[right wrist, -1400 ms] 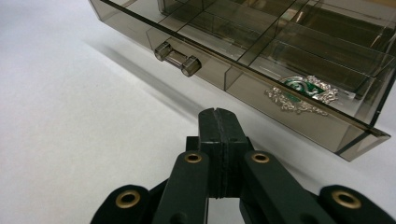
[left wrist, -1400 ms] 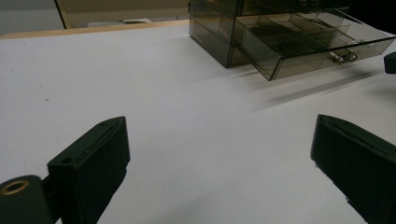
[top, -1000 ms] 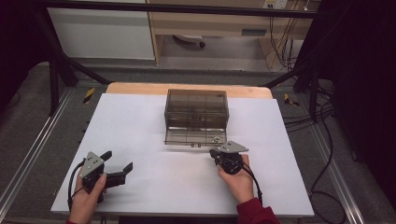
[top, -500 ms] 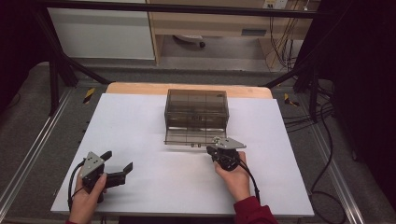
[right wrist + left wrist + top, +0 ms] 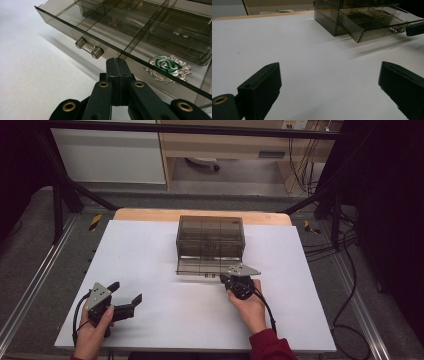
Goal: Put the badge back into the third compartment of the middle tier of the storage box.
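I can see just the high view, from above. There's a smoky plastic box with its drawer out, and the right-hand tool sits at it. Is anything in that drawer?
Observer: Yes. In the right gripper view a silver and green crest badge lies in a compartment of the drawer.
Operator: Is that tool holding something?
Observer: No. The right gripper has its jaws pressed together, empty, just below the drawer's front edge.
Operator: And the handle?
Observer: A clear bar handle sits just beside the tips, ungrasped.

Drawer box [image 5: 210,236] mid-table, far side; pulled-out drawer [image 5: 207,265] before it; badge [image 5: 168,65] inside drawer.
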Tool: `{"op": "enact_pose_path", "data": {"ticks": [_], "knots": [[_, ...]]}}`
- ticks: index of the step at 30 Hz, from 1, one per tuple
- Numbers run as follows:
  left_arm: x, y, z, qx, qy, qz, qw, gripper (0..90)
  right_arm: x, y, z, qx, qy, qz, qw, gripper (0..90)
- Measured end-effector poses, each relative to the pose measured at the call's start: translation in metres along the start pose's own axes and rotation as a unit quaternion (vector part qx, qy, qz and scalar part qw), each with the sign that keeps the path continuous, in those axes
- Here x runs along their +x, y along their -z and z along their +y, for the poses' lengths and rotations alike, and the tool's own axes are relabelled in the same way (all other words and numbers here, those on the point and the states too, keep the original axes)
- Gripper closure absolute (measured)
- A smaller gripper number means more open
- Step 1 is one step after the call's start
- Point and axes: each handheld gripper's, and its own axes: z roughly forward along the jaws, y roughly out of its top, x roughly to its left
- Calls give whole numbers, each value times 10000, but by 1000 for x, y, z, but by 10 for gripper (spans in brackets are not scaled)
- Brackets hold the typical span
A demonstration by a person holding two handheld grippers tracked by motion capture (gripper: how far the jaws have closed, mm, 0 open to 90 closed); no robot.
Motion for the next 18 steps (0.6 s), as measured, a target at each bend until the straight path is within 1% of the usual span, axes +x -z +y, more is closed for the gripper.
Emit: {"op": "enact_pose_path", "data": {"ticks": [2, 7, 11, 12, 14, 18], "knots": [[0, 0, 0, -2, 29, -24, 10000, 50, 0, 0, 1, -3, 8, 11, 10000, 900], [0, 0, 0, -7, 21, -32, 10000, 50, -2, 0, 2, -3, 81, 12, 10000, 900], [0, -1, 0, -2, 13, -26, 10000, 50, -1, 0, 2, 3, 85, 5, 10000, 900], [0, 0, 0, -6, -2, 2, 10000, 49, -1, 0, 3, 2, 90, 11, 10000, 900], [0, 0, 0, -3, 23, -17, 10000, 50, -1, 0, 3, 3, 112, 19, 9999, 900], [-1, 0, 0, 1, -11, -19, 10000, 50, -1, -1, 3, 11, 155, 19, 9999, 900]]}}
